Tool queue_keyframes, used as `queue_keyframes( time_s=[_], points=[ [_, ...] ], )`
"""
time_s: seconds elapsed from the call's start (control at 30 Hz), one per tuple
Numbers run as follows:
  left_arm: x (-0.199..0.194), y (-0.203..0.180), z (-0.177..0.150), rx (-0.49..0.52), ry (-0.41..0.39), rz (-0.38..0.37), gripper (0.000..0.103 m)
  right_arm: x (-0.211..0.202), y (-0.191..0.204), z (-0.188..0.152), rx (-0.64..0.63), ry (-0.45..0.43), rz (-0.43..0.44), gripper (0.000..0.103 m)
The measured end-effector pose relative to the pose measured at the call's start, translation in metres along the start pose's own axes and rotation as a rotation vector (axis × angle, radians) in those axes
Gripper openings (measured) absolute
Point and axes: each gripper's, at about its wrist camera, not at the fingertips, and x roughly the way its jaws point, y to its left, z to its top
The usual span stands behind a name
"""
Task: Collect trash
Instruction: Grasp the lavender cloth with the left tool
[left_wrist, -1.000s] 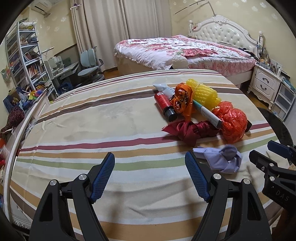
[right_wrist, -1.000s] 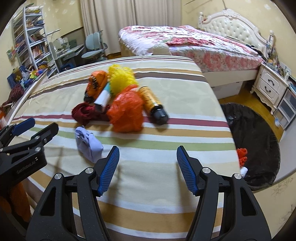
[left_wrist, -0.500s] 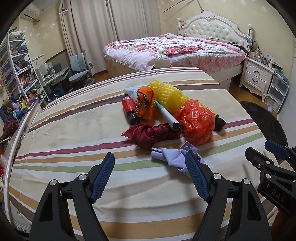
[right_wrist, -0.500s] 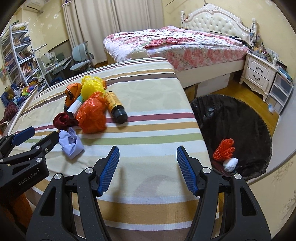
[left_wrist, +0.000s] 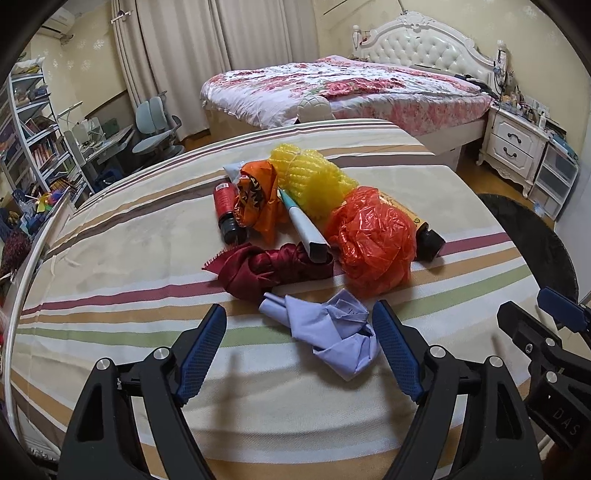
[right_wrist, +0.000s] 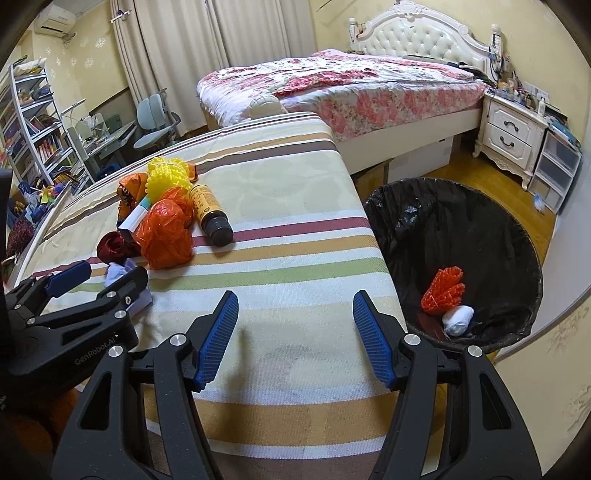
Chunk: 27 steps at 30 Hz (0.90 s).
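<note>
The left tool (left_wrist: 299, 349) hung over a striped counter (left_wrist: 129, 258), its jaws opening around a crumpled lilac cloth (left_wrist: 332, 332) that lay between them without being pressed. Just beyond sat the rest of the trash: a dark red rag (left_wrist: 266, 267), an orange plastic bag (left_wrist: 373, 240), yellow foam netting (left_wrist: 310, 177) and a red bottle (left_wrist: 226, 206). The right tool (right_wrist: 295, 334) stood wide and empty near the counter's edge, beside a black-lined bin (right_wrist: 413, 221) already holding an orange net (right_wrist: 443, 291) and a white wad (right_wrist: 458, 319).
</note>
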Motion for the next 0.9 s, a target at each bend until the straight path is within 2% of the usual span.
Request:
queue_keyframes(
  time_s=[0.17, 0.33, 0.57, 0.7, 0.77, 0.9],
  points=[
    [-0.006, 0.016, -0.011, 0.006, 0.007, 0.004, 0.080, 0.000, 0.004, 0.000, -0.007, 0.000, 0.009, 0.063],
    [-0.002, 0.039, -0.023, -0.035, 0.060, 0.005, 0.080, 0.001, 0.009, -0.001, -0.018, 0.004, 0.014, 0.063],
    [-0.007, 0.038, -0.018, -0.029, 0.025, 0.000, 0.080, 0.002, 0.015, 0.000, -0.029, 0.007, 0.016, 0.063],
    [-0.003, 0.042, -0.018, -0.043, 0.038, -0.022, 0.079, 0.001, 0.018, 0.002, -0.040, 0.005, 0.017, 0.063],
    [-0.002, 0.043, -0.019, -0.048, 0.049, -0.045, 0.064, 0.004, 0.021, 0.004, -0.050, 0.007, 0.016, 0.063],
    [-0.002, 0.047, -0.021, -0.056, 0.052, -0.085, 0.049, 0.009, 0.027, 0.008, -0.064, 0.012, 0.017, 0.063]
  ],
)
